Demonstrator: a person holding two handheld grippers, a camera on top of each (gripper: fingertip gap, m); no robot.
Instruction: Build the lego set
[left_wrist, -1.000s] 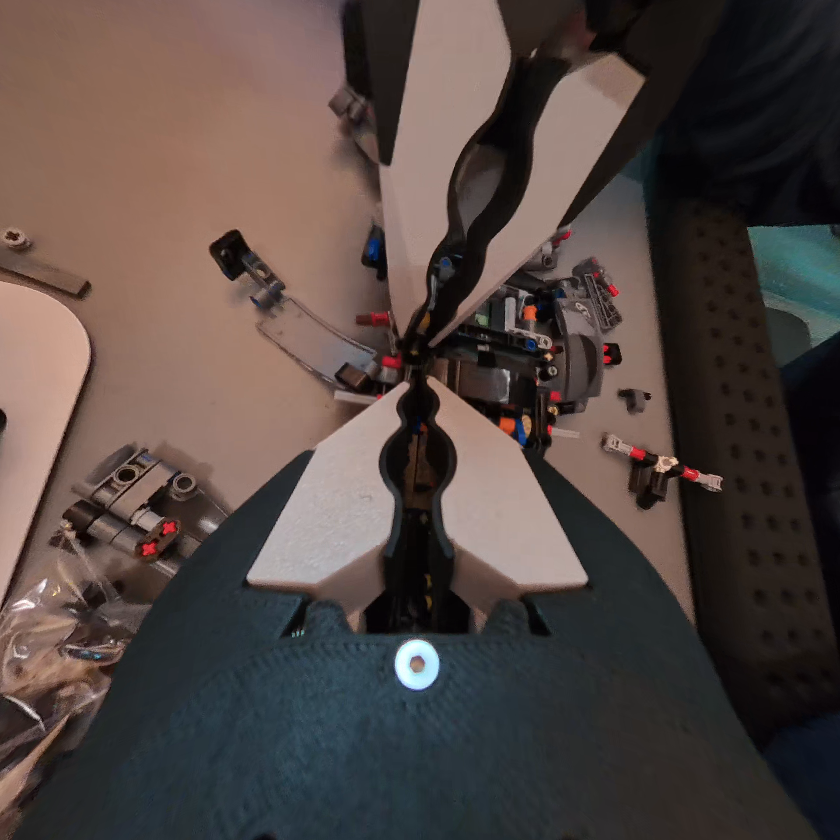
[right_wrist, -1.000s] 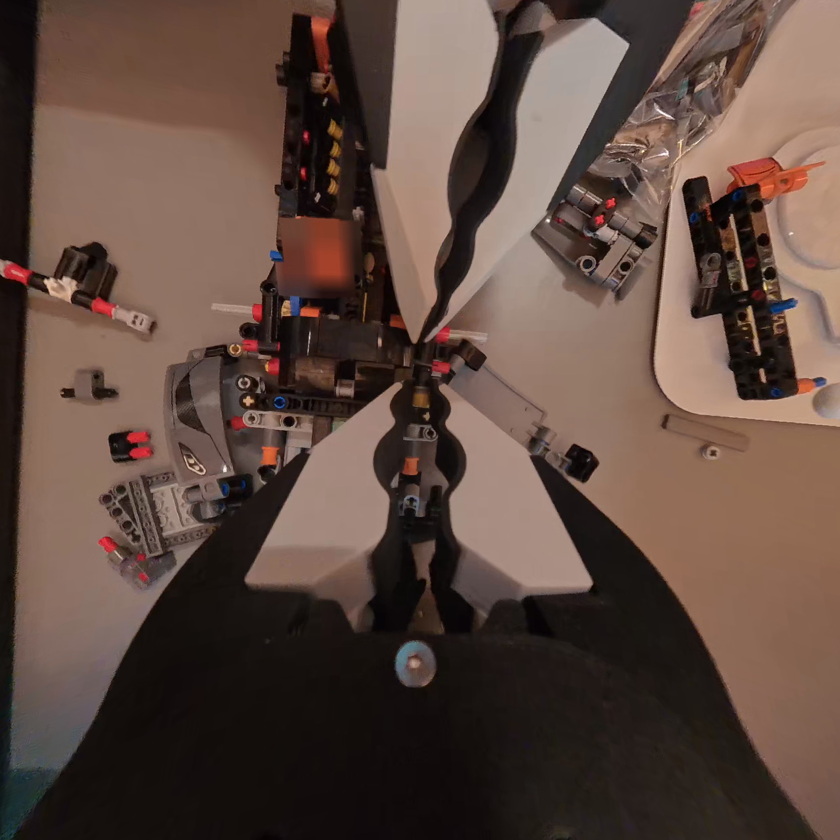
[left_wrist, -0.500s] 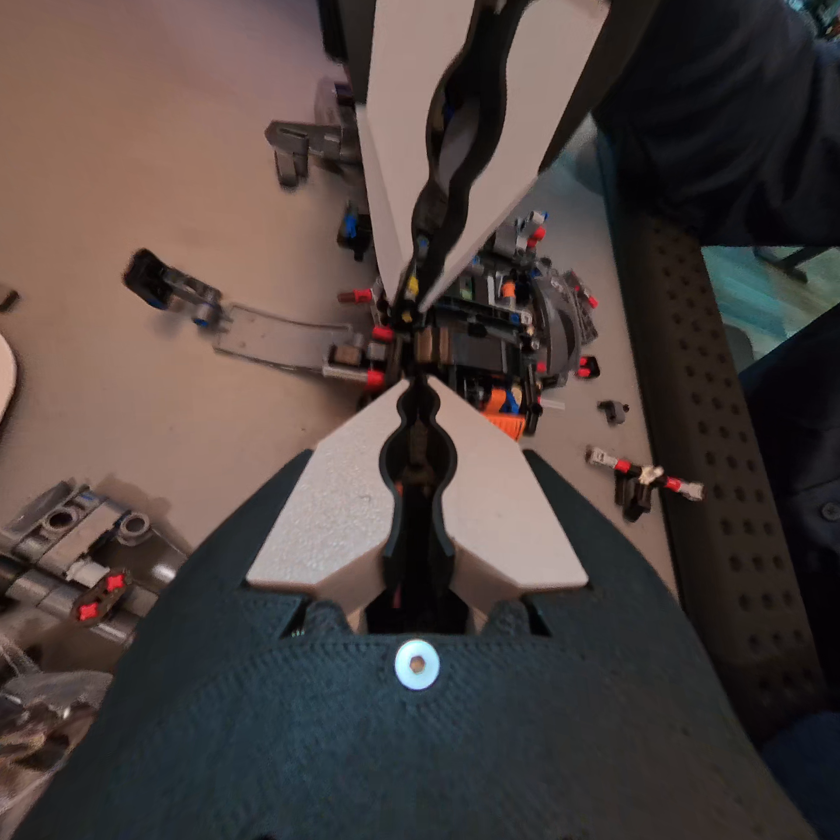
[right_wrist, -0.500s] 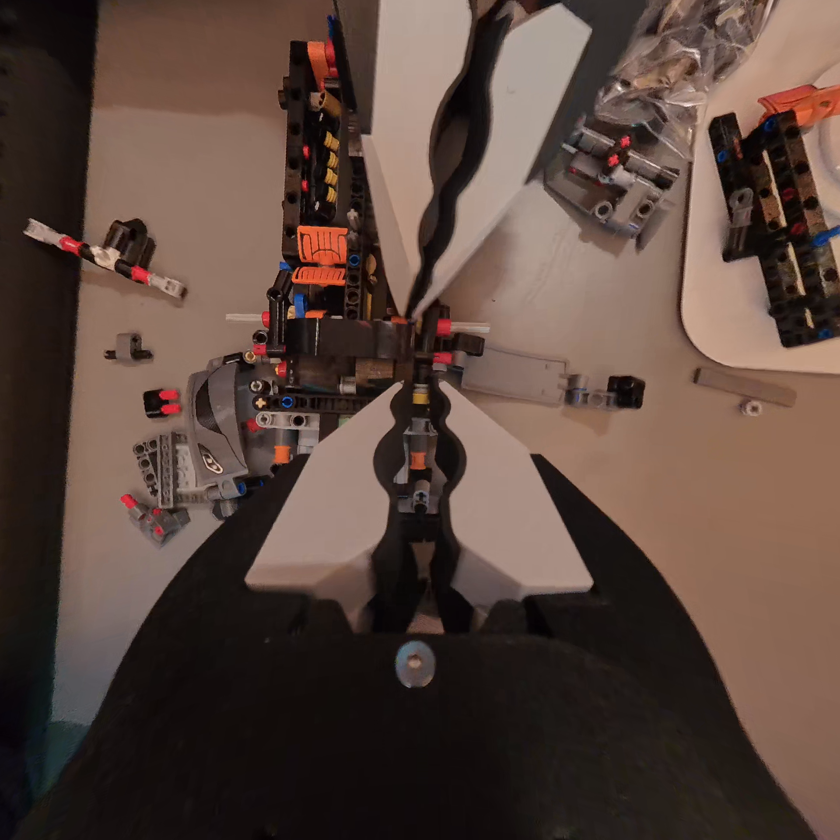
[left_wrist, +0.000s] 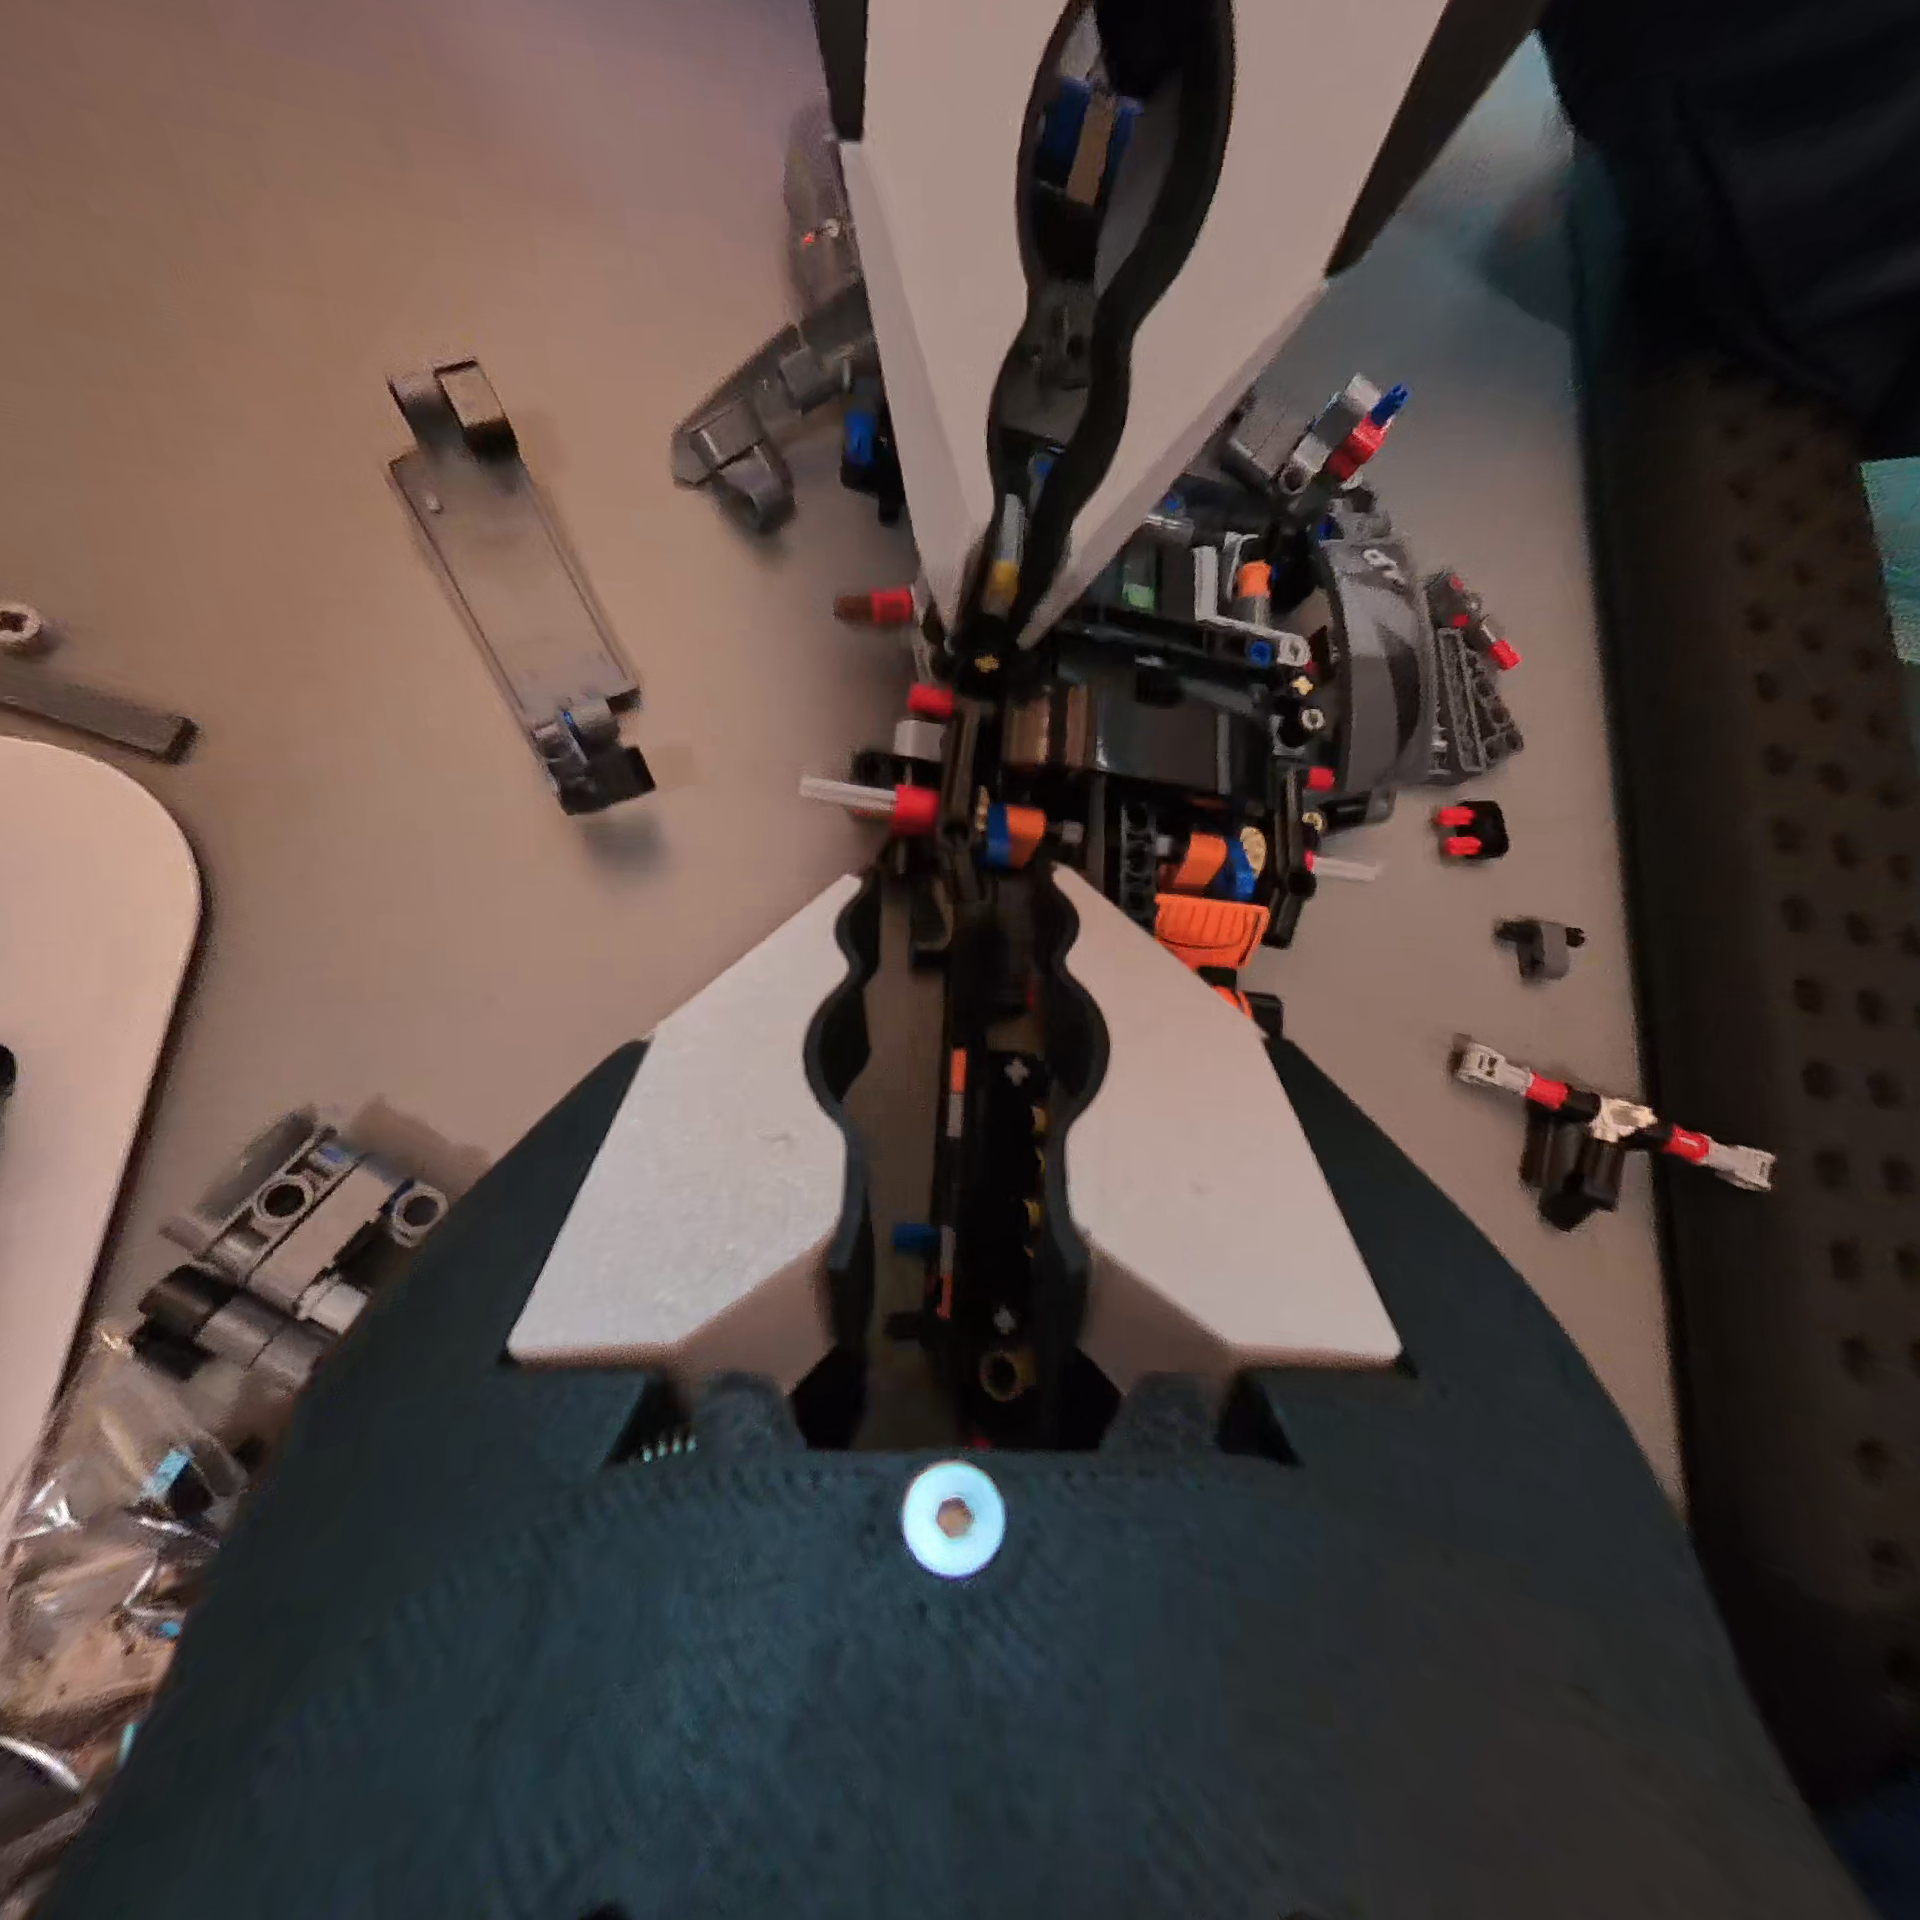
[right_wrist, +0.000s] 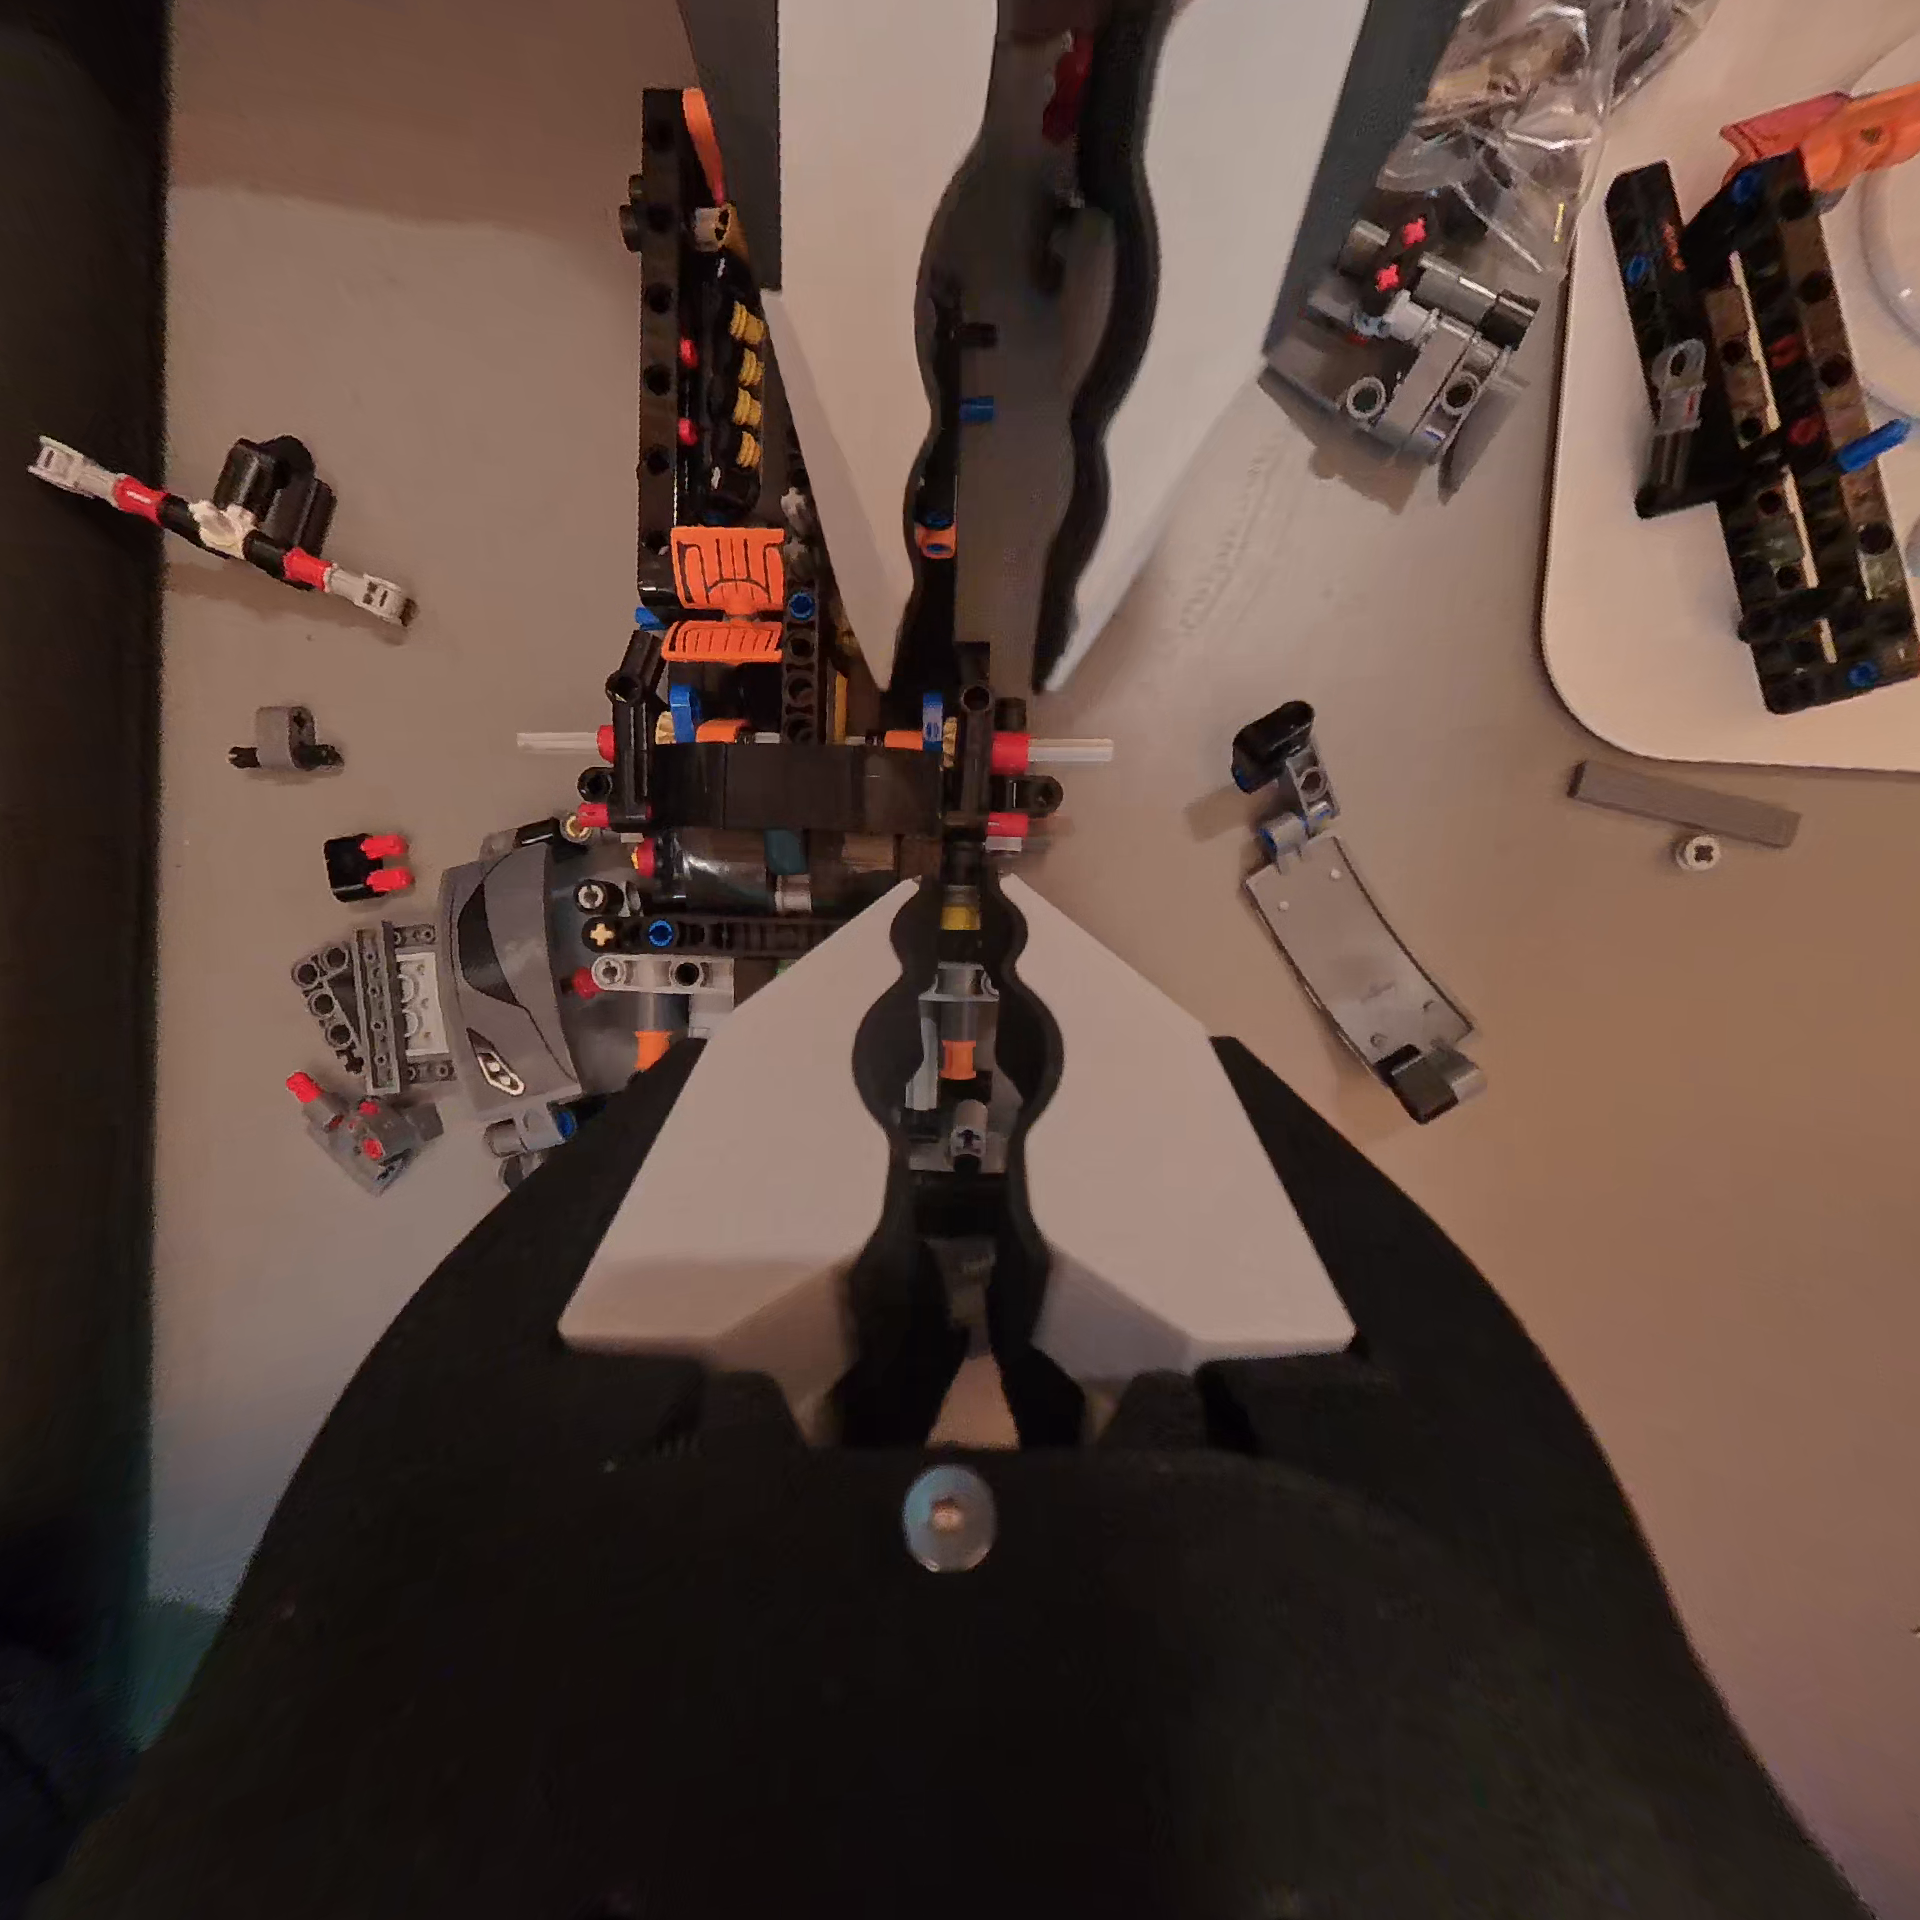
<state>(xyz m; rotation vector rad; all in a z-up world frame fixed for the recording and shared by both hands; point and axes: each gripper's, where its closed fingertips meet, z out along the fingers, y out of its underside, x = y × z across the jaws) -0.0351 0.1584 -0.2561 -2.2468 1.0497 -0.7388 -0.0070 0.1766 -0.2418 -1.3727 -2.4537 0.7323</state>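
Note:
The part-built lego model (left_wrist: 1143, 727), black with orange and grey parts, lies on the tan table; it also shows in the right wrist view (right_wrist: 790, 790). My left gripper (left_wrist: 958, 878) is open part way, its jaws either side of the model's long black beam, with table showing beside the beam. My right gripper (right_wrist: 961, 883) faces it and is shut on a grey, yellow and orange axle piece at the model's end. A curved grey panel (left_wrist: 509, 592) lies loose on the table, apart from the model (right_wrist: 1351, 966).
A white tray (right_wrist: 1621, 665) holds a black beam frame (right_wrist: 1766, 436). A grey sub-assembly (right_wrist: 1423, 322) and plastic bags (left_wrist: 73, 1558) lie beside it. A red-and-white axle piece (left_wrist: 1600, 1122) and small loose parts lie near the dark perforated edge (left_wrist: 1766, 935). One gripper's finger ends stand about 4 centimetres off the other's.
My left gripper's jaws have parted and moved in along the black beam. The curved grey panel has come away from the model and turned. The right gripper stays shut.

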